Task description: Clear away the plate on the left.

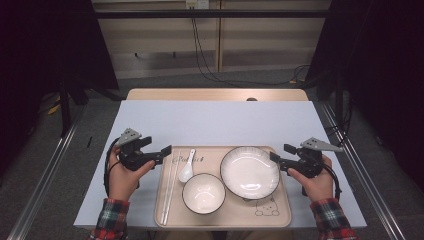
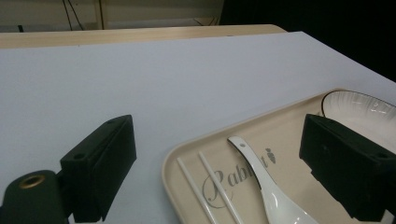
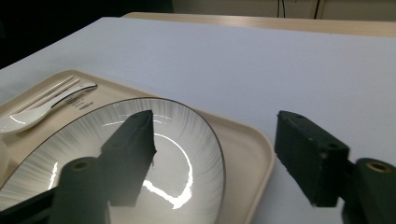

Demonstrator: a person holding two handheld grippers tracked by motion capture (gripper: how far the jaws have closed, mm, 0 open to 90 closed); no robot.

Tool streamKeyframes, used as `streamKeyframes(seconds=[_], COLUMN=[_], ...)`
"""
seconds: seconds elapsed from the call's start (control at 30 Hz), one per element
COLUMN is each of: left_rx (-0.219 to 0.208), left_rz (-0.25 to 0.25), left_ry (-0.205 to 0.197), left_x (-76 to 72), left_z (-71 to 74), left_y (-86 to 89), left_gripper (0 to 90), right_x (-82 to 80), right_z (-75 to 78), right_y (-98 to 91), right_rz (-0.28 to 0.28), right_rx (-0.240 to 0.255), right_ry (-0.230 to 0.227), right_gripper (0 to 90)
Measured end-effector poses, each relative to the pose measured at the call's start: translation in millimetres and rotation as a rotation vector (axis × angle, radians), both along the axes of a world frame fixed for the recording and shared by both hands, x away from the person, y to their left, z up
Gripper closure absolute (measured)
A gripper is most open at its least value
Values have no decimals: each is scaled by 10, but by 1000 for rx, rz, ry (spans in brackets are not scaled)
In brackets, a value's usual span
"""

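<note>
We're looking down on the pale grey-white rectangular tabletop [image 1: 215, 122]. Centred along its near edge sits the beige plastic tray with rounded corners [image 1: 282, 212]. In the tray's far right corner rests the wide white ceramic plate with a thin dark rim [image 1: 249, 172]. Just nearer, mid-tray by the near edge, sits the round white bowl with a dark rim [image 1: 203, 193], touching or just beside the plate. The white ceramic spoon [image 1: 187, 167] lies left of the bowl, and the pair of white chopsticks [image 1: 169, 192] runs along the tray's left edge. Our left tool [image 1: 162, 151] hovers at the tray's far left corner, jaws wide apart, nothing between them. Our right tool [image 1: 281, 155] hangs at the tray's right edge, jaws parted astride the plate's rim, not pressing it.
</note>
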State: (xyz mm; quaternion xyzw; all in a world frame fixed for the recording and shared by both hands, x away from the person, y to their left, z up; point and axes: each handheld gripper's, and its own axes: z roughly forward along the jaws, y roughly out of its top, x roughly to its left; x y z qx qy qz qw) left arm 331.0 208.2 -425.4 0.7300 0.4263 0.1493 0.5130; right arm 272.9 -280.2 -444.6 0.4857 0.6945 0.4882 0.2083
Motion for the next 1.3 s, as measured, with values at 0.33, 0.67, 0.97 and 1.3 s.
streamKeyframes(seconds=[0.33, 0.67, 0.97, 1.3], left_rx=[-13, -36, -40, -40], left_rz=[11, 4, -9, -12], left_ry=[-8, -25, -42, -63], left_x=[-8, -30, -49, -57], left_z=[44, 86, 109, 119], left_y=[42, 122, 209, 324], left_gripper=[92, 55, 39, 29], right_x=[-84, -139, -186, -214], right_z=[53, 75, 84, 86], right_y=[-155, -260, -371, -446], right_rz=[16, 29, 32, 27], right_rx=[-5, -7, -13, -6], right_ry=[-65, -98, -120, -127], right_gripper=[171, 149, 143, 142])
